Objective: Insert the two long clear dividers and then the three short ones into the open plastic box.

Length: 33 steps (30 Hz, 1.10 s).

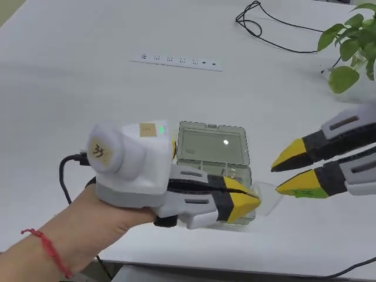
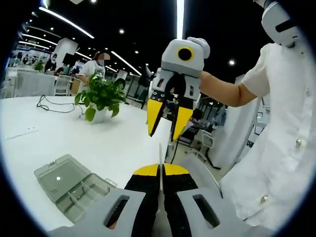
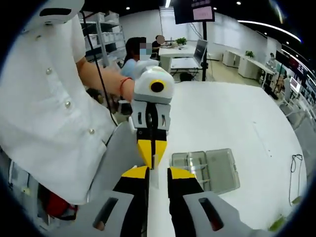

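My left gripper (image 1: 252, 200) lies level over the near right corner of the box (image 1: 212, 147) on the tabletop (image 1: 88, 88), fingers closed on a clear divider (image 1: 268, 196); the left gripper view shows it edge-on, a thin line. My right gripper (image 1: 276, 180) points in from right of the box, fingers apart, tips just beside the divider. Beyond the box lies a power strip (image 1: 176, 60).

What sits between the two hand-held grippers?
A clear plastic divider, pinched in the left hand-held gripper, its free end by the right hand-held gripper; head view.
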{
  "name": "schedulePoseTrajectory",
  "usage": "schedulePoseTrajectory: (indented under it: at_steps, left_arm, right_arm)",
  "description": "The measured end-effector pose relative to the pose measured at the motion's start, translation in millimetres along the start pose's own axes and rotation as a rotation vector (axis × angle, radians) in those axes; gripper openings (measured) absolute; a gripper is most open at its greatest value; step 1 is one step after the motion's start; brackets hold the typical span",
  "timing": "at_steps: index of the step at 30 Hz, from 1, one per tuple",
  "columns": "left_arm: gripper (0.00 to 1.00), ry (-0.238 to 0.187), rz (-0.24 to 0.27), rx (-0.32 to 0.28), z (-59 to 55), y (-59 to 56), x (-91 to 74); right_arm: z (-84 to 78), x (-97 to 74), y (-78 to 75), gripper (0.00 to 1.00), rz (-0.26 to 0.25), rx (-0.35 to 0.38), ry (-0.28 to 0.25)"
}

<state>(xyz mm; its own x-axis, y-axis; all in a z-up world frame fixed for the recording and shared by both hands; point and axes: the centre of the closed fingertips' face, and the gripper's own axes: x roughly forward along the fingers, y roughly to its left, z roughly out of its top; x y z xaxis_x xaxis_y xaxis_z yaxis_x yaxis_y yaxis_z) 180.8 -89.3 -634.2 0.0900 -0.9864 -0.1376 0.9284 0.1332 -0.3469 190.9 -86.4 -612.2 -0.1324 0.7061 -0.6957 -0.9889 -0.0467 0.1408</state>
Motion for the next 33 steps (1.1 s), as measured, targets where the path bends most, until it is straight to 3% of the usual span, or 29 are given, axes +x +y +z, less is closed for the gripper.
schedulePoseTrajectory:
  at_steps: [6, 14, 33]
  left_arm:
    - [0.0, 0.003, -0.036, 0.048, 0.6, -7.8, -1.1]
    - [0.0, -0.013, -0.058, 0.072, 4.3, -13.7, -1.9]
    - [0.0, -0.012, -0.056, 0.085, 2.1, -14.1, -1.1]
  right_arm:
    - [4.5, 5.0, 14.1, 0.1, 0.09, 0.024, -0.004]
    - [4.9, 11.0, 22.8, 0.08, 0.137, 0.018, 0.026]
    - [3.8, 17.7, 29.9, 0.03, 0.152, 0.019, 0.036]
